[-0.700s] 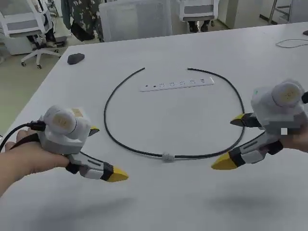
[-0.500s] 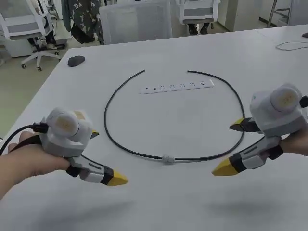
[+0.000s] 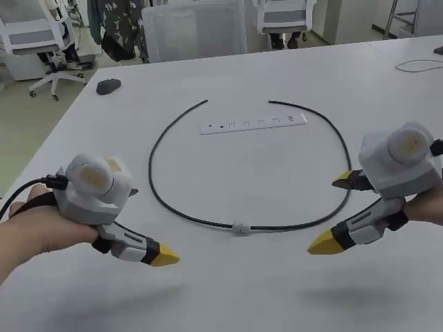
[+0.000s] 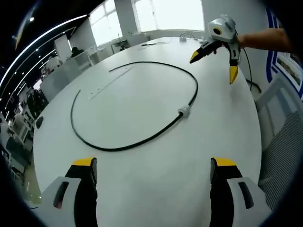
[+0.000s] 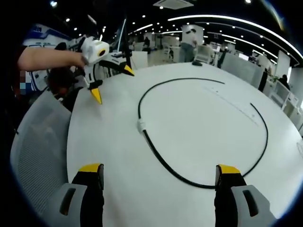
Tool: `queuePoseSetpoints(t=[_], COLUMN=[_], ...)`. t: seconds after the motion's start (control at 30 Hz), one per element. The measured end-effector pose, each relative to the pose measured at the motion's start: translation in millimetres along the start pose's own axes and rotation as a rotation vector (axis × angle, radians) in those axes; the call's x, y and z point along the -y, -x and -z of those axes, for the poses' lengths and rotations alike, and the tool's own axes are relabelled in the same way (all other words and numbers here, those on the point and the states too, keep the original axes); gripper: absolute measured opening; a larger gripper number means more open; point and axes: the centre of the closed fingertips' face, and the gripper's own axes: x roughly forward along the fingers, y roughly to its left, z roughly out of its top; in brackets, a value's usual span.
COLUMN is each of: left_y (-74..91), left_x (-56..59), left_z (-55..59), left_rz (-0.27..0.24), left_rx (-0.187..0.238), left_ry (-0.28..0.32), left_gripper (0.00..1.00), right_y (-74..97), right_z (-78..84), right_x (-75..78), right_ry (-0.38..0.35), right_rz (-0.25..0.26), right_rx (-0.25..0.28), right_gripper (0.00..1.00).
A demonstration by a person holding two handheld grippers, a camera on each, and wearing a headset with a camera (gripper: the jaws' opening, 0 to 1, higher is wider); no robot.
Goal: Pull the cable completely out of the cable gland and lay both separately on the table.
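Note:
A black cable lies in a wide open loop on the white table. A small white cable gland sits threaded on its near stretch. My left gripper hovers open to the left of the gland, nothing between its yellow-tipped jaws. My right gripper hovers open to the gland's right, close to the cable's right-hand curve. From the left gripper view, the gland and cable lie ahead of the left gripper. From the right gripper view, the gland lies ahead of the right gripper.
A white power strip lies inside the far part of the loop. A dark mouse rests near the table's far left edge, and a thin grey cable lies at far right. Office chairs stand beyond the table.
The left gripper has sunk slightly toward the table; the right one has barely shifted. Both stay open. Cable and gland lie as before.

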Motion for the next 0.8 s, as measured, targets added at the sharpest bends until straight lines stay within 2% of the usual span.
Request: queuePoseSetpoints(t=[0.1, 0.23, 0.37, 0.47, 0.5, 0.53, 0.57, 0.63, 0.8], left_y=[-0.6, -0.3, 1.0, 2.0, 2.6, 2.5, 2.6, 2.5, 1.6], left_x=[-2.7, -3.3, -6.7, -7.5, -5.8, 1.0, 1.6, -5.6, -1.7], left_z=[4.0, 3.8, -2.6, -7.1, -9.3, -10.1, -8.5, -4.8, -3.5], left_rz=[-0.004, -0.002, -0.008, -0.009, 0.001, 0.041, 0.045, 0.004, 0.022], left_rx=[-0.014, -0.009, 0.019, 0.041, 0.055, 0.061, 0.051, 0.032, 0.036], left_ry=[-0.003, 0.015, 0.022, 0.031, 0.029, 0.037, 0.034, -0.027, -0.005], left_gripper=[1.00, 1.00, 1.00, 1.00, 1.00, 1.00, 1.00, 1.00, 0.96], right_y=[-1.2, -5.4, -10.9, -15.9, -17.2, -19.0, -19.8, -21.9, -30.7], right_z=[0.5, 0.7, -3.1, -5.4, -5.9, -6.3, -7.4, -10.8, -18.4], right_x=[-1.8, -4.2, -5.7, -8.6, -9.1, -8.5, -8.4, -8.7, -10.6], right_ry=[0.003, 0.005, 0.013, 0.027, 0.031, 0.030, 0.031, 0.026, 0.058], right_rz=[-0.007, -0.017, -0.025, -0.043, -0.047, -0.048, -0.049, -0.054, -0.068], right_rx=[-0.006, -0.015, -0.013, -0.010, -0.009, -0.013, -0.010, -0.004, 0.011], right_gripper=[0.99, 0.99, 0.98, 0.93, 0.92, 0.92, 0.92, 0.90, 0.89])
